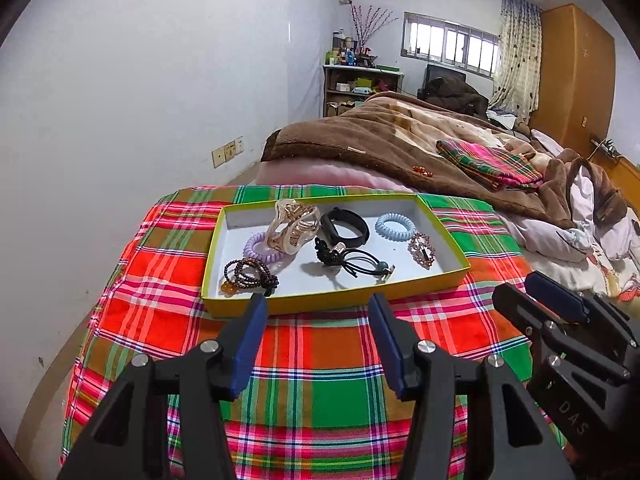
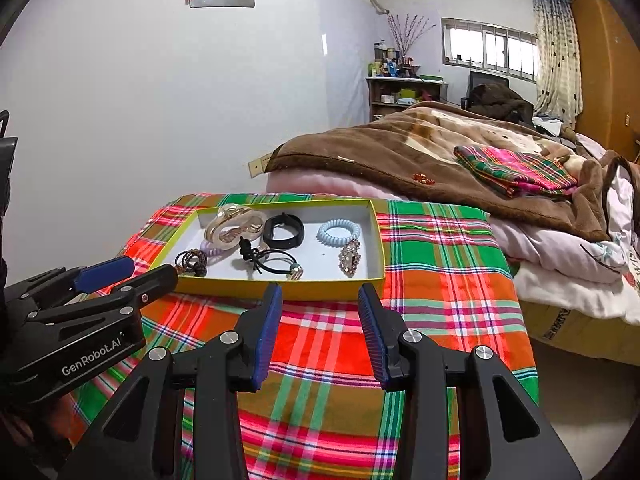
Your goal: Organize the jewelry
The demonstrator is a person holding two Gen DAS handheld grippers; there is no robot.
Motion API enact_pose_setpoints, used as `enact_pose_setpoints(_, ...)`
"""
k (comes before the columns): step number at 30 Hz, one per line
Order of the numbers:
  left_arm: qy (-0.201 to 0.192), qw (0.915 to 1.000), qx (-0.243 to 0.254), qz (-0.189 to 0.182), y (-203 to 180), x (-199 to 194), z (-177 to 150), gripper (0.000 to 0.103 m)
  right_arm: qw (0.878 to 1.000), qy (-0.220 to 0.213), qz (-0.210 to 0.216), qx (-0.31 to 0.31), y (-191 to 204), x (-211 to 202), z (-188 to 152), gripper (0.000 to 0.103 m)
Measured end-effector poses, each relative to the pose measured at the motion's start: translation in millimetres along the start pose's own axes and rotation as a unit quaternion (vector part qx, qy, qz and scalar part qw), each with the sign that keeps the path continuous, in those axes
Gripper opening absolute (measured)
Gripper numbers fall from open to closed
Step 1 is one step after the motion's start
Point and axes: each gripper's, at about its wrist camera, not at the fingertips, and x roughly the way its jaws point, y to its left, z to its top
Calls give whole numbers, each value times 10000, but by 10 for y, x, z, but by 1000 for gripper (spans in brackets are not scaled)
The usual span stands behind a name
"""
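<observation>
Surface: a plaid cloth point(image 1: 320, 396) in red, green, orange and pink covers the near end of a bed.
Tray: a shallow rectangular cardboard tray with yellow-green rim and white floor point(image 1: 444, 236) lies on the plaid cloth, at 12 o'clock from both grippers.
Tray contents, left wrist view: a pale gold plastic claw clip point(image 1: 292, 226) sits at 11 o'clock in the tray, overlapping a lilac spiral hair tie point(image 1: 256, 248); a black band point(image 1: 345, 227) lies at 12 o'clock; a light blue spiral hair tie point(image 1: 395, 226) at 1 o'clock; a rhinestone barrette point(image 1: 421, 250) at 3 o'clock; black elastic hair ties with a knot point(image 1: 348, 261) at 6 o'clock; a dark beaded bracelet with an amber bead point(image 1: 248, 276) at 8 o'clock.
Left gripper point(image 1: 318, 340): jaws partly apart, holding nothing, above the cloth just short of the tray's near wall.
Right gripper point(image 2: 319, 330): jaws partly apart, empty, likewise short of the near wall, at 3 o'clock from the left one.
Beyond: a brown fleece blanket point(image 1: 360, 140) at 12 o'clock past the tray, with a small orange beaded piece point(image 1: 423, 171) and a folded plaid cloth point(image 1: 492, 164) lying on it.
</observation>
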Motion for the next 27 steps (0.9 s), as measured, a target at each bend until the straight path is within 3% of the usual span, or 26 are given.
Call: enact_pose_setpoints(27,75,9998,-190,-9,67,20,-19,55,10000,1,37,-20,58,-34,-37,40)
